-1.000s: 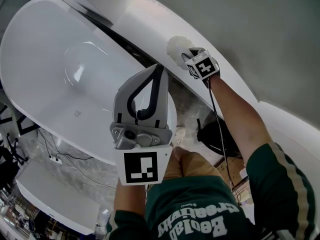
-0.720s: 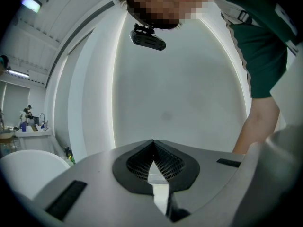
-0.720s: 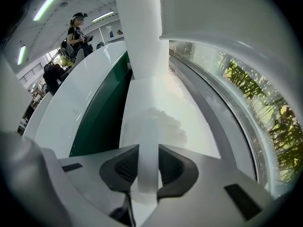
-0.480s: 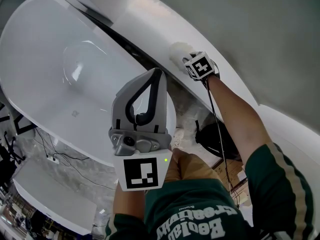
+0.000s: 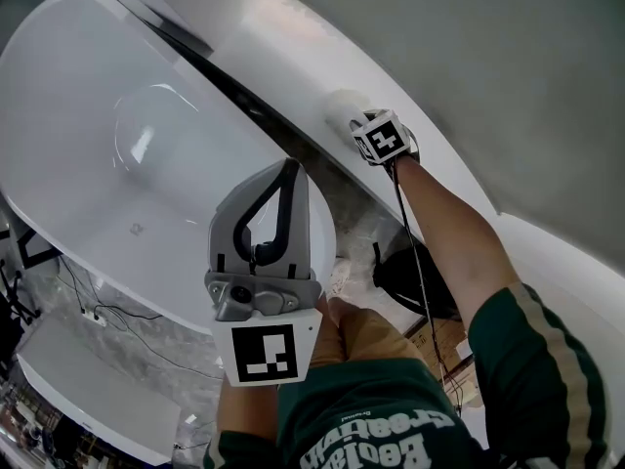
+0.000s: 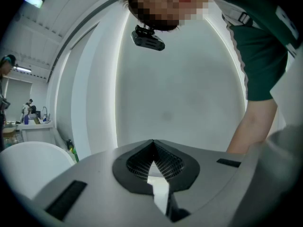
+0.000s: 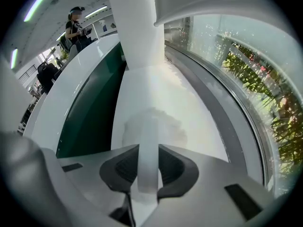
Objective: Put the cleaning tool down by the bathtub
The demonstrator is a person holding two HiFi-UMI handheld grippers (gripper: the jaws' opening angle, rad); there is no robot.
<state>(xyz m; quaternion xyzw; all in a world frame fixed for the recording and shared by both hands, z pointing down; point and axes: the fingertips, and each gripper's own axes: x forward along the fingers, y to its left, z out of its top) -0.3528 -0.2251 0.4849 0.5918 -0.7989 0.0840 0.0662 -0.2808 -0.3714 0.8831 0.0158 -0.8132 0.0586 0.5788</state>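
Seen from above, a person in a dark green shirt holds a grey two-jaw gripper in each hand beside a large white oval bathtub (image 5: 88, 96). The right gripper (image 5: 363, 125), at the end of an outstretched bare arm, points steeply down at a broad white curved ledge (image 5: 283, 52). The ledge runs just beside the bathtub, across a narrow dark gap. The right gripper's jaws are clamped on the flat handle of a white cleaning tool (image 5: 342, 106) with a fluffy round head. The right gripper view shows the handle pinched between the dark pads (image 7: 124, 167). The head is low against the ledge, though contact cannot be told. The left gripper (image 5: 290, 169) is held in the foreground, in front of the bathtub's near rim, its jaws closed together with nothing between them.
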